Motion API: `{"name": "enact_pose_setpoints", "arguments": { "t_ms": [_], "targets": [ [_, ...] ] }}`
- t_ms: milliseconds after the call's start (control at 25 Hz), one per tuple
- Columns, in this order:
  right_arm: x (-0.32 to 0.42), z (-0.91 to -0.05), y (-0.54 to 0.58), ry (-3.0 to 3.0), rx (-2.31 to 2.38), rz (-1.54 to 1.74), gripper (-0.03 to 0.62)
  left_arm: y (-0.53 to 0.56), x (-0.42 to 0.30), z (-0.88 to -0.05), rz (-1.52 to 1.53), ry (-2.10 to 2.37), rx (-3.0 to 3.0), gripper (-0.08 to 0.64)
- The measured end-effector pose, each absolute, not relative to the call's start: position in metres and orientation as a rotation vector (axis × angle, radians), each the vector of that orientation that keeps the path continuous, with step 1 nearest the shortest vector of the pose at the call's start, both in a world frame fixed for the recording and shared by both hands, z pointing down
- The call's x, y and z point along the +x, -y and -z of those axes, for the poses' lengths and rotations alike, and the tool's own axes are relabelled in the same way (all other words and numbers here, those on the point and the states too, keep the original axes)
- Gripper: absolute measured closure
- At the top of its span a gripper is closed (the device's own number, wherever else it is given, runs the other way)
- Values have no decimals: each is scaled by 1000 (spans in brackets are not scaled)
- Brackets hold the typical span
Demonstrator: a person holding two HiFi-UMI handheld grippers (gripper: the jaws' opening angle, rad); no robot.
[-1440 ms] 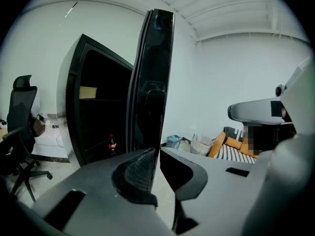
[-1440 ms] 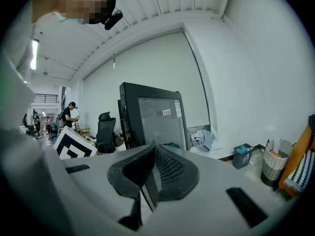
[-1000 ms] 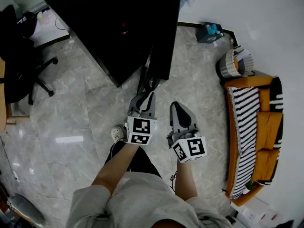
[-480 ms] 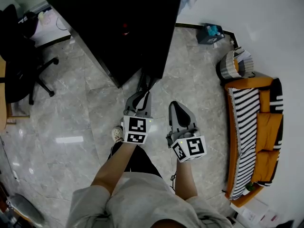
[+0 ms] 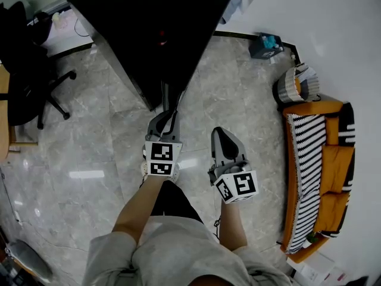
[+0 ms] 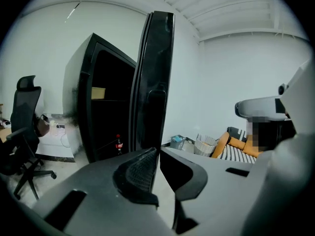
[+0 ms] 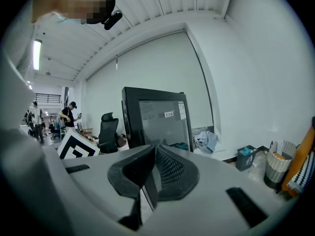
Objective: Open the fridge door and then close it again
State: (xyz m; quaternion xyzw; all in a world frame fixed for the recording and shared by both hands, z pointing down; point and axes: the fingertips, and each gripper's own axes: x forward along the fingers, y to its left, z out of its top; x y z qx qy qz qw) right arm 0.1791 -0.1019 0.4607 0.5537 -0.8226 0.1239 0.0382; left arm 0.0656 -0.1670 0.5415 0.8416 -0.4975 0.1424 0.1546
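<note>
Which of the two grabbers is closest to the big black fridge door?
The left gripper: its fingers are right at the open fridge door's edge, while the right gripper hangs back from it.

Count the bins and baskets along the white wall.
2: a small dark bin right of the fridge, and a striped basket between it and the orange sofa. The fridge may hide others.

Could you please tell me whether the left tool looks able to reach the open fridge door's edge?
Probably yes: the fridge door stands open, edge-on straight ahead of the left tool, with nothing between them. Its jaws are together, so pushing looks likelier than gripping.
</note>
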Motion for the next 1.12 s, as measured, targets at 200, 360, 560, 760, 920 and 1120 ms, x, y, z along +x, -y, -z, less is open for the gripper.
{"name": "enact_pose_setpoints", "arguments": {
  "t_ms": [200, 360, 560, 760, 920, 1120],
  "targets": [
    [173, -461, 103, 2529, 1689, -381, 569, 178, 41, -542, -417, 1473, 2384, 529],
    [168, -461, 105, 2533, 1682, -377, 569, 189, 22, -543, -419, 1510, 2359, 529],
    [164, -461, 106, 2530, 1677, -380, 569, 202, 3, -542, -416, 1534, 2341, 529],
    [159, -460, 107, 2531, 1670, -376, 569, 213, -14, -542, -425, 1554, 2327, 529],
    [155, -462, 111, 2525, 1668, -379, 569, 224, -27, -543, -438, 1567, 2318, 529],
    [151, -463, 115, 2519, 1666, -383, 569, 233, -38, -542, -444, 1580, 2312, 529]
  ]
}}
